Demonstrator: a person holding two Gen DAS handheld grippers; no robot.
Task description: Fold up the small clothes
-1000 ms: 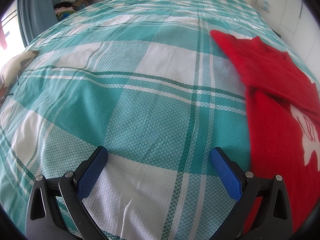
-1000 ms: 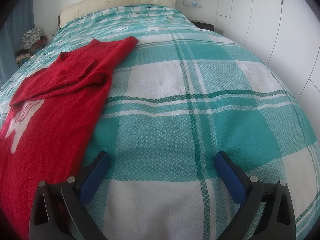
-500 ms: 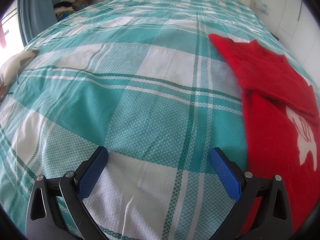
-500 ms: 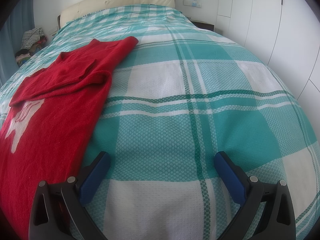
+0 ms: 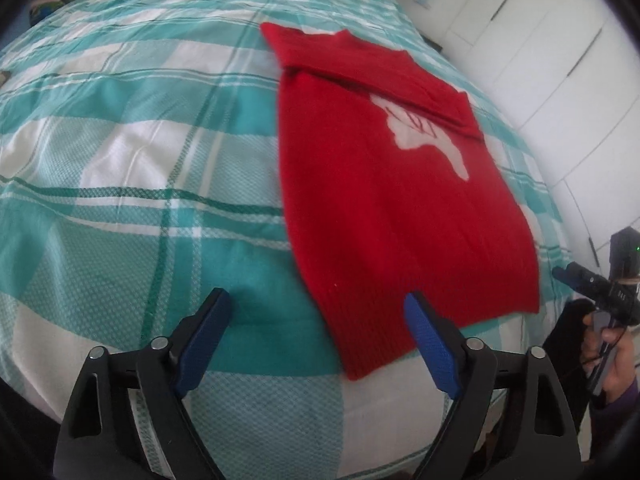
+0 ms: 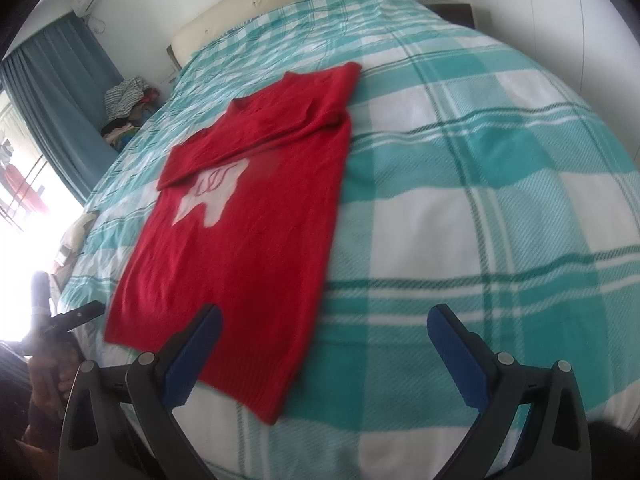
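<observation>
A red knitted sweater [image 5: 400, 208] with a white motif lies flat on the plaid bedspread [image 5: 140, 152], its sleeves folded across the chest. My left gripper [image 5: 316, 300] hovers over the sweater's near left hem corner. Its jaws are closing, with nothing pressed between the blue pads. In the right wrist view the sweater [image 6: 256, 248] lies left of centre, and my right gripper [image 6: 325, 312] stands open above its near right hem corner. Each view catches the other hand-held gripper at its edge [image 5: 596, 300] [image 6: 60, 320].
The bed's near edge runs just below both grippers. A cream headboard [image 6: 272, 4] stands at the far end and white wardrobe doors [image 5: 552, 60] along the right. A pile of clothes [image 6: 124, 96], a blue curtain [image 6: 60, 92] and a bright window are on the left.
Both grippers have drawn back and turned inward towards the sweater, which now shows whole in each view. The left jaws stand narrower than before.
</observation>
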